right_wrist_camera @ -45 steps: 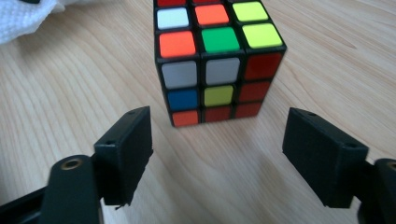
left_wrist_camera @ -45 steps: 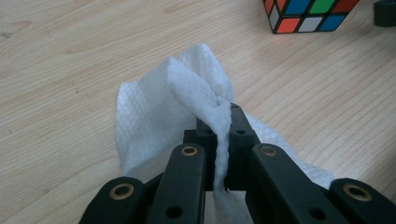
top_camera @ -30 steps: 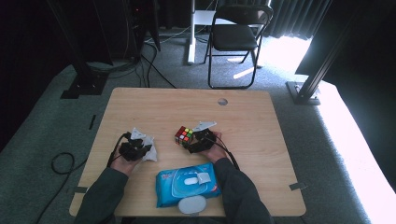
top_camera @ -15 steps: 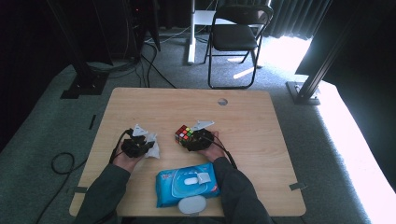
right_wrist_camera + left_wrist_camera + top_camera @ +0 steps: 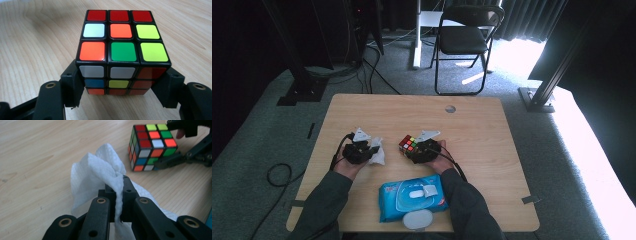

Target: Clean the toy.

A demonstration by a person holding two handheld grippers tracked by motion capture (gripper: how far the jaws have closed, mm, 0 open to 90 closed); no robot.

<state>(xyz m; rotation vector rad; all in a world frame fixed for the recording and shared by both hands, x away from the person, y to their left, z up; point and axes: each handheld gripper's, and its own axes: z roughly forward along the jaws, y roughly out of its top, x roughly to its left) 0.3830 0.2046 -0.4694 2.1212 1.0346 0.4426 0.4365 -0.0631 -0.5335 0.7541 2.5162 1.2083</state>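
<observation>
**Claws on cube and wipe**

Clamped on the sides of the Rubik's cube [image 5: 123, 51], the right gripper [image 5: 122, 92] had just been closing, and its two black jaws now pressed against opposite faces of the cube, low down near the table [image 5: 472, 120]. The cube sat straight ahead of that claw, between the jaws, its red row on the far edge. It has no long axis to speak of — square every way.

Off to the side, the left gripper [image 5: 119, 192] was clenched tight on a crumpled white wet wipe [image 5: 96, 172], which bunched up ahead of the jaws and trailed back beneath them. From that claw the cube [image 5: 152, 146] lay ahead and to the right, near but apart from the wipe — so, as I judged it, the wipe would have to travel that way to meet a coloured face.

I counted one cube, one loose wipe, one blue pack of wet wipes [image 5: 412, 197] by the person's edge of the table, and two grippers.
</observation>
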